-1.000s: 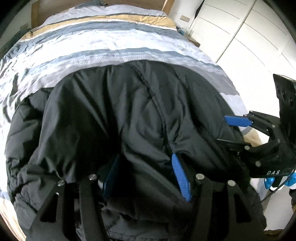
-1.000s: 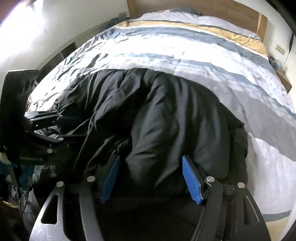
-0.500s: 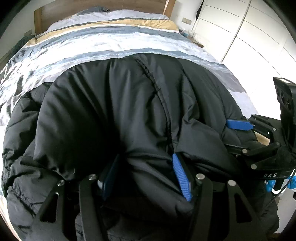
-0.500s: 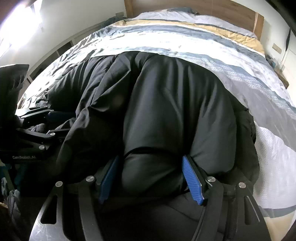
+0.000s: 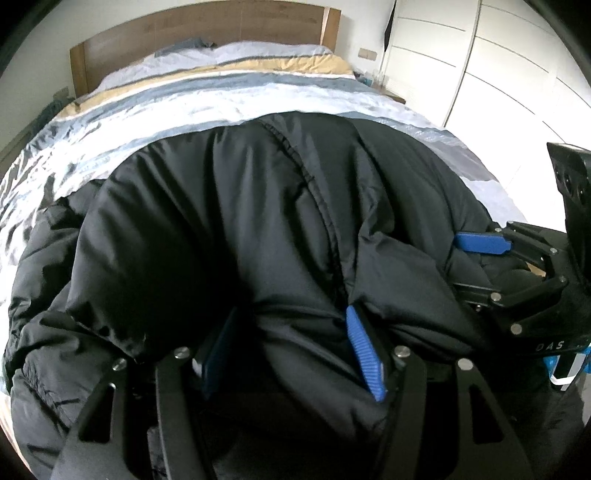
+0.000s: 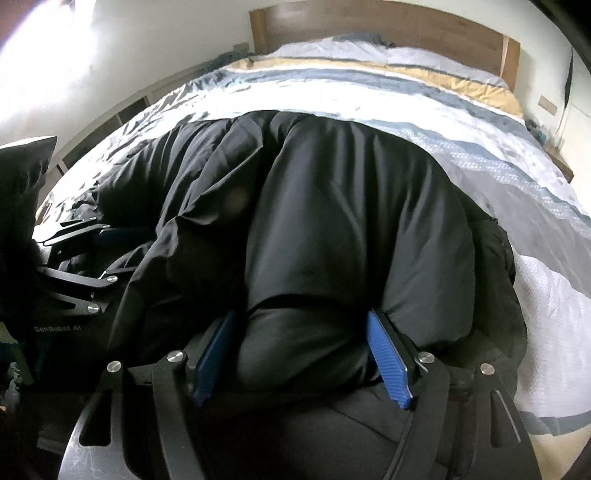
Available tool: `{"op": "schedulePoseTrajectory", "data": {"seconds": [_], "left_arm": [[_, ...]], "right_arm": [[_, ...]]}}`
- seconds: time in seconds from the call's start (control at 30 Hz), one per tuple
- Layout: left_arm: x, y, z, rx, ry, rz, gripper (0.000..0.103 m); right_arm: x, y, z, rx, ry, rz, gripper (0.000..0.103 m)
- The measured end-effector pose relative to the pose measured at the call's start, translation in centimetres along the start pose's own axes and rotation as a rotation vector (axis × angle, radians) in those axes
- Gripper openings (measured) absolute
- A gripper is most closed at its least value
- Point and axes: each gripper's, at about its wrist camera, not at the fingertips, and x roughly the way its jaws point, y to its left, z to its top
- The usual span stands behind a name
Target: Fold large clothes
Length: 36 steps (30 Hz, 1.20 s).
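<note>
**Both grippers letting go of a thick fold of jacket**

The left gripper (image 5: 291, 354) has its blue ribbed pads (image 5: 364, 356) either side of a bulging roll of the black padded nylon jacket (image 5: 229, 221); its jaws are opening, fabric between them. The right gripper (image 6: 301, 356) does the same on the neighbouring roll, pads (image 6: 388, 360) pressed by the puffed cloth while spreading. Gripping side by side likely kept the folded hem level.

The jacket lies doubled on the grey, white and tan striped duvet (image 5: 207, 99). Bare bedding runs ahead to the wooden headboard (image 6: 369, 27); a white wardrobe (image 5: 498, 74) stands beside the bed.
</note>
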Motion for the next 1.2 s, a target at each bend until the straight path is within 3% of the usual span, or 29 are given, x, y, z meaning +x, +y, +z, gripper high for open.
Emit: {"op": "schedulePoseTrajectory", "data": {"seconds": [0.3,0.47,0.67,0.8,1.0,1.2], "left_arm": [[-1.2,-0.8,-1.6,0.031,-0.09,0.035,0.059],[-3.3,-1.5,-2.3,0.045,-0.137,0.097,0.059],[-10.4,-3.7,-4.3,0.061,-0.163,0.181,0.059],[-15.6,-4.9,-7.0,0.04,-0.154,0.195,0.059],[-22.6,-6.1,-11.2,0.005,-0.201,0.202,0.059],[-27.2,-7.0,-14.5,0.022,-0.236,0.226,0.059]], "right_arm": [[-0.9,0.8,-1.6,-0.021,-0.109,-0.038,0.072],[-2.0,1.2,-3.0,0.006,-0.151,-0.07,0.072],[-5.9,2.5,-5.2,0.083,-0.105,-0.119,0.072],[-9.8,4.6,-8.1,0.076,-0.057,-0.178,0.077],[-15.8,8.1,-13.1,0.11,-0.09,-0.172,0.077],[-20.1,10.2,-16.9,0.171,-0.134,-0.175,0.078]]}}
